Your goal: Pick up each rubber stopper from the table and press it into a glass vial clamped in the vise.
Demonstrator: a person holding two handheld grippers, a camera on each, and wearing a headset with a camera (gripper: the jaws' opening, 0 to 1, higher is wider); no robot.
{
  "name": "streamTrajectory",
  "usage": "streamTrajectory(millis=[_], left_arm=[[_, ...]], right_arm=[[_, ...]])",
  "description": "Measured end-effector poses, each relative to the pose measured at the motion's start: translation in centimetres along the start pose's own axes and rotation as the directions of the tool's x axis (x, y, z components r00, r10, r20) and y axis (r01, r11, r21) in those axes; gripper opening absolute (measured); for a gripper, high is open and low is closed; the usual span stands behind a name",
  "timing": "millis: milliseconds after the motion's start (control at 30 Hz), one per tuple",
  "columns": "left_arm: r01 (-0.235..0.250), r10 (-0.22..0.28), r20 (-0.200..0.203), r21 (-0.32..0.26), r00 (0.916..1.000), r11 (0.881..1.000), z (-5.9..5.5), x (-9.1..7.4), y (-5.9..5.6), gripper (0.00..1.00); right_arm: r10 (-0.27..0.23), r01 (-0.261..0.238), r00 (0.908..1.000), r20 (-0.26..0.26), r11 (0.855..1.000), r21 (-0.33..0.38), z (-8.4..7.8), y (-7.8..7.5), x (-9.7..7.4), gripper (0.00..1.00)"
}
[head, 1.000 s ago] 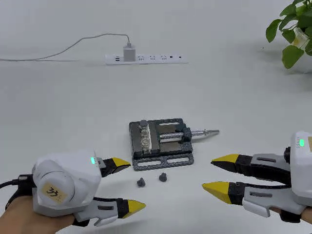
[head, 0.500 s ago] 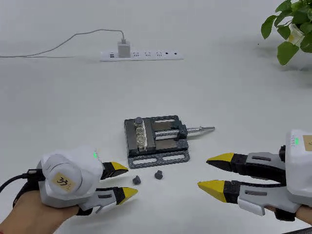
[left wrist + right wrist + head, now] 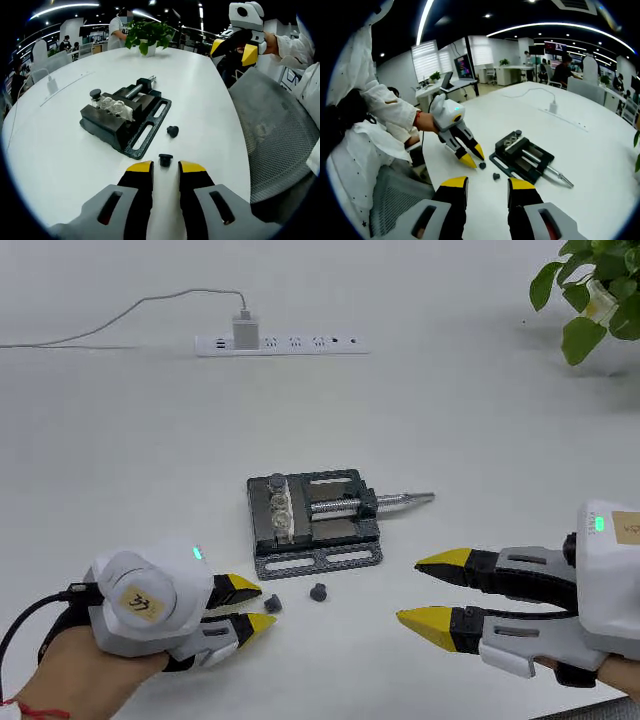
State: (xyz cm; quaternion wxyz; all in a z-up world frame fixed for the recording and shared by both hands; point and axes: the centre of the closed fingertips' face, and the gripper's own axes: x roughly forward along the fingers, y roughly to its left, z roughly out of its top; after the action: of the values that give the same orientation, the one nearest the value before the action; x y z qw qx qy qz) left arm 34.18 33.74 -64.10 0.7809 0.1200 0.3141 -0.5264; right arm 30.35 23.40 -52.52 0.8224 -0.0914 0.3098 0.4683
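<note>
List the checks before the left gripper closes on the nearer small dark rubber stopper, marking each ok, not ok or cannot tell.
1. Left gripper jaws open: ok.
2. Nearer small dark rubber stopper centred ahead of its tips: ok.
3. Stopper deep enough between jaws: cannot tell.
4. Unstoppered clear glass vial waiting in black metal vise: ok.
5. Right gripper open, apart from vise: ok.

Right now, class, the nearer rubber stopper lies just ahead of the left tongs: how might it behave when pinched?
The rubber stopper looks tiny, so probably light; a nudge may skid it across the smooth table. Its wide cap over a narrower plug could tip or pop out of the left tongs unless pinched squarely.
</note>
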Motion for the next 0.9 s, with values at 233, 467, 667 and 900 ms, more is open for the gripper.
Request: streamTrajectory(millis=[233,467,667,900], left_arm=[[0.005,-0.005,-0.002,0.001,1.0000,1.000,0.1,0.3,0.0,0.12],[0.010,-0.010,-0.011,0.013,0.9999,1.000,-0.1,0.5,0.0,0.07],[0.010,-0.010,-0.017,0.009,0.9998,1.000,-0.3,0.7,0.0,0.05],[0.008,-0.008,-0.018,0.033,0.9998,0.999,-0.3,0.7,0.0,0.04]], right_arm=[[0.003,-0.003,1.0000,-0.007,1.000,-0.014,-0.4,-0.1,-0.3,0.32],[0.000,-0.001,0.9999,-0.013,1.000,-0.025,-0.8,-0.5,-0.8,0.37],[-0.003,0.003,0.9999,-0.015,1.000,-0.027,-1.1,-0.8,-1.4,0.40],[-0.005,0.004,0.9997,-0.024,0.999,-0.038,-1.5,-1.1,-2.2,0.44]])
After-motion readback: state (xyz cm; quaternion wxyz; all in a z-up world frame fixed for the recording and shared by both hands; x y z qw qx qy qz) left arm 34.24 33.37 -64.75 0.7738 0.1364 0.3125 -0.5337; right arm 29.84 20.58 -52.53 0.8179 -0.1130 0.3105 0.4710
